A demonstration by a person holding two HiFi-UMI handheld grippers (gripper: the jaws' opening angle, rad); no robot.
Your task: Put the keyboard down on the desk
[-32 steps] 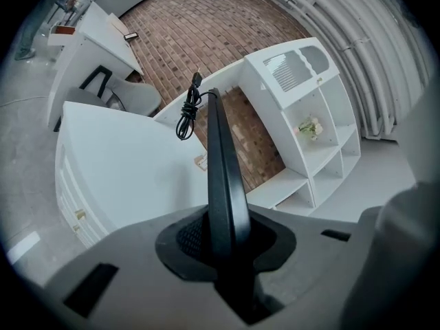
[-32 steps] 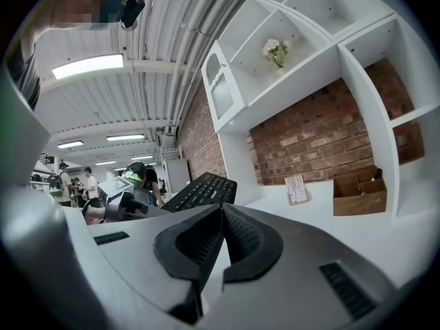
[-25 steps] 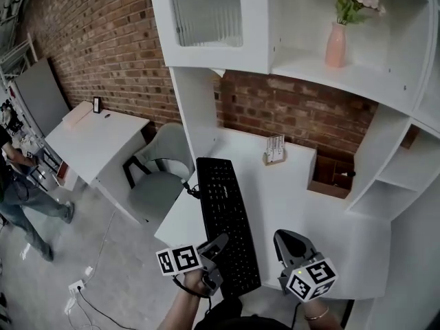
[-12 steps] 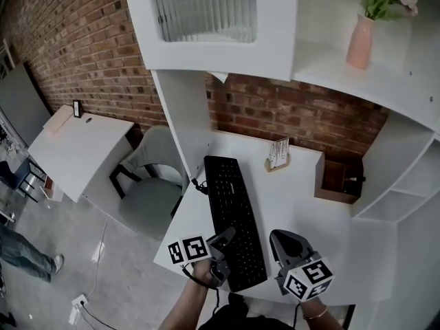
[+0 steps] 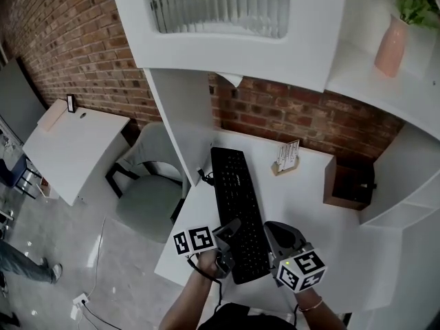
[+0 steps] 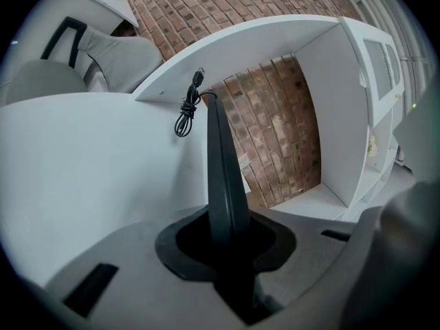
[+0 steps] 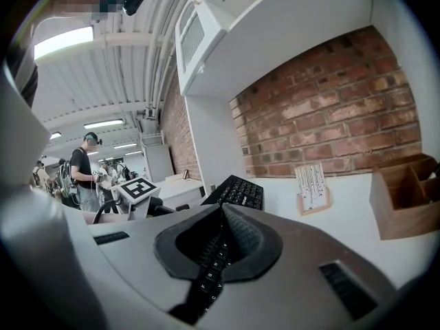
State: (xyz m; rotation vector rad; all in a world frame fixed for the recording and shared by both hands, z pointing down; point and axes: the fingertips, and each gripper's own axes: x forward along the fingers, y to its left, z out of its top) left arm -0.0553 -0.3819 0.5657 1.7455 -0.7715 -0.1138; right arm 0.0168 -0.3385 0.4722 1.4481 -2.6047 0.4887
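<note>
A long black keyboard (image 5: pixel 237 205) lies lengthwise over the left part of the white desk (image 5: pixel 309 205), its far end near the brick wall. My left gripper (image 5: pixel 228 236) is shut on its near left edge, and my right gripper (image 5: pixel 269 238) is shut on its near right edge. In the left gripper view the keyboard (image 6: pixel 221 177) shows edge-on, pinched in the gripper (image 6: pixel 225 249), with its coiled cable (image 6: pixel 186 110) at the far end. In the right gripper view, rows of keys (image 7: pixel 239 192) run out from the gripper (image 7: pixel 218 249). Whether the keyboard touches the desk I cannot tell.
A small card holder (image 5: pixel 287 158) and a wooden box (image 5: pixel 349 184) stand at the back of the desk. White shelves rise above, with a pink vase (image 5: pixel 390 45). A grey chair (image 5: pixel 148 181) and a second white table (image 5: pixel 72 146) stand to the left. People (image 7: pixel 84 172) stand far off.
The head view has swung right and closer to the shelves. Both grippers keep their hold, and the keyboard sits a little further in over the desk.
</note>
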